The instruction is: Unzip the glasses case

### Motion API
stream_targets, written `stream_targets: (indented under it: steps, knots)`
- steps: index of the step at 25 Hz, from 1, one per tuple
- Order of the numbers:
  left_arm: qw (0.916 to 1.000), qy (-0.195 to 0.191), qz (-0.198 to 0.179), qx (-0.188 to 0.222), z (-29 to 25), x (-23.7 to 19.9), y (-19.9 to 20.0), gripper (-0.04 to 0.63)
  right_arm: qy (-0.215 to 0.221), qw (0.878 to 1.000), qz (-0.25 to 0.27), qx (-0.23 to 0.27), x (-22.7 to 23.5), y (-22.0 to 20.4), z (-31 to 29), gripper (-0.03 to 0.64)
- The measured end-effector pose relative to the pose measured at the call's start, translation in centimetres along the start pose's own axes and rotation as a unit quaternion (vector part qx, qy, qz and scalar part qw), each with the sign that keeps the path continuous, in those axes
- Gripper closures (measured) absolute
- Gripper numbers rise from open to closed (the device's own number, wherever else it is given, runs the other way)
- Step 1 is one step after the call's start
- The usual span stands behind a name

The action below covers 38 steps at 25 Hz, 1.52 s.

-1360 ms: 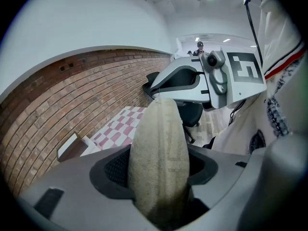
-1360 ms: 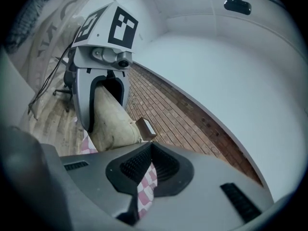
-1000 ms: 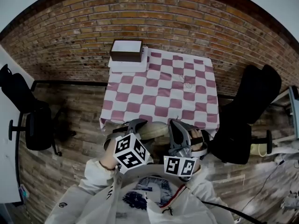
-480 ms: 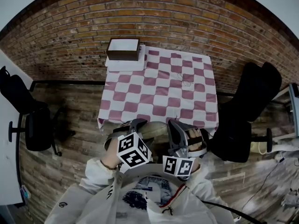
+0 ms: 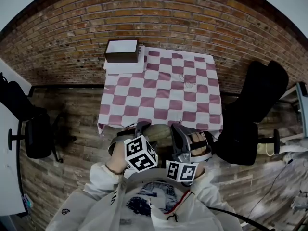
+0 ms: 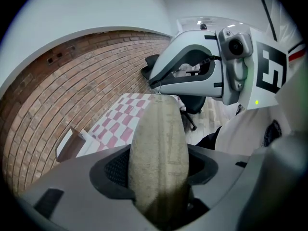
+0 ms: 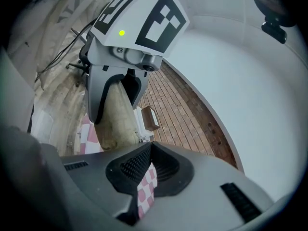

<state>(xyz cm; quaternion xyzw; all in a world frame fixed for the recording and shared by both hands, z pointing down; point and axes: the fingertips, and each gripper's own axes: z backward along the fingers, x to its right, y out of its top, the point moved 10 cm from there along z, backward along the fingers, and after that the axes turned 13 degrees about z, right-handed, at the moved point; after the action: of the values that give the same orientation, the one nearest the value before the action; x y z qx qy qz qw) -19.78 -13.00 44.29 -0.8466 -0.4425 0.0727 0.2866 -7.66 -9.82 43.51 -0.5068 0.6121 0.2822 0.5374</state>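
Note:
A beige fabric glasses case [image 6: 159, 148] stands on edge between the jaws of my left gripper [image 6: 159, 170], which is shut on its middle. In the head view the case [image 5: 159, 130] hangs in the air between both grippers, just off the table's near edge. My right gripper [image 7: 151, 146] is shut, its tips meeting at the far end of the case [image 7: 118, 121]. In the left gripper view the right gripper [image 6: 156, 86] pinches a thin zipper pull at the case's top end. The zipper itself is too small to make out.
A table with a red and white checked cloth [image 5: 159, 95] lies ahead. A brown box on a white box [image 5: 122, 52] sits at its far left corner. Black chairs stand to the left [image 5: 29, 124] and right [image 5: 255, 114]. A brick wall lies behind.
My left gripper has sunk a little with the case in it. The right gripper has rolled slightly and stayed in place. Both grips are unchanged.

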Motion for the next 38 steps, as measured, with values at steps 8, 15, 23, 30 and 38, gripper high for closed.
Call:
stream_targets:
  steps: [8,15,23,30,38]
  knots:
    - [1.0000,0.003,0.001,0.006,-0.7,0.0,0.7,0.304,-0.001,1.000,-0.010,-0.007,0.2,-0.8,-0.2,0.600]
    - [0.9994,0.015,-0.017,0.027,-1.1,-0.4,0.7,0.303,0.004,0.999,-0.041,0.009,0.3,-1.5,-0.7,0.600]
    - [0.9985,-0.010,0.001,0.053,-1.1,-1.0,0.6,0.302,0.027,0.993,-0.109,0.040,1.3,-2.3,-1.1,0.598]
    - [0.9973,-0.037,0.015,0.062,-1.2,-1.1,0.3,0.302,0.039,0.990,-0.130,0.043,1.4,-2.5,-0.9,0.597]
    - [0.9974,-0.035,0.014,0.061,-1.6,-0.7,0.2,0.302,0.046,0.989,-0.137,0.041,1.0,-2.9,-0.7,0.594]
